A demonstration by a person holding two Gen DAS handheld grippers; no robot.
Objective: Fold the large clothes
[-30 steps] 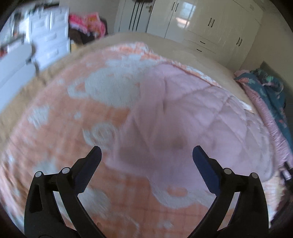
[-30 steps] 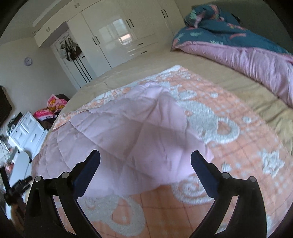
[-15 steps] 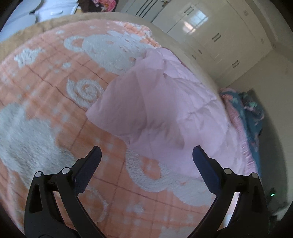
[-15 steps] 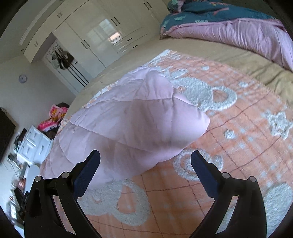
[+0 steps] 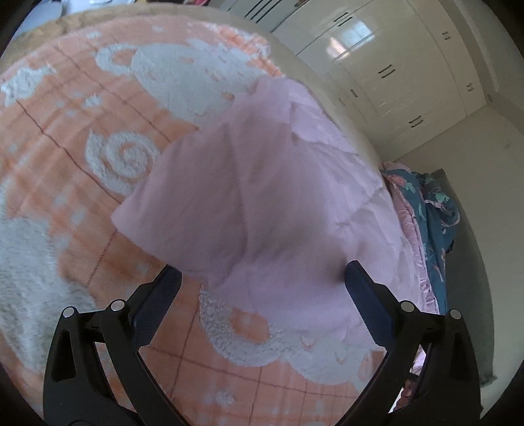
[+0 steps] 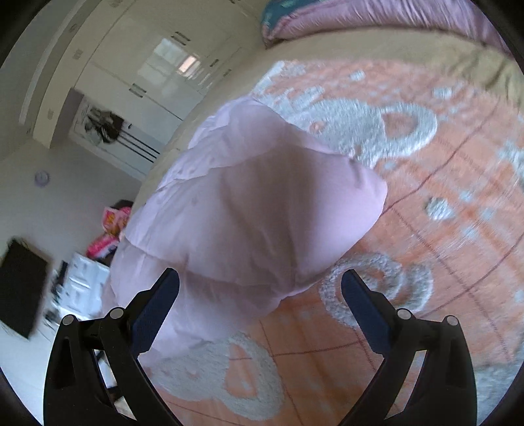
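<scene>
A pale pink quilted garment [image 5: 262,196] lies in a loose fold on the orange-and-white blanket [image 5: 65,164] of a bed. My left gripper [image 5: 262,278] hovers open just above its near edge, and the cloth's lower part lies between the two blue pads [image 5: 363,295] without being pinched. In the right wrist view the same pink garment [image 6: 255,213] bulges upward. There my right gripper [image 6: 260,285] is open too, fingers either side of the garment's near corner, holding nothing.
White wardrobes [image 5: 393,65] line the far wall. A teal-and-pink duvet [image 5: 432,209] is bunched at the bed's far side, seen also as a pink duvet [image 6: 360,19]. White drawers [image 6: 85,278] and a dark screen [image 6: 23,288] stand beside the bed.
Both grippers have moved closer to the pink garment and tilted, so it now fills the space between their fingers. Both stayed open throughout.
</scene>
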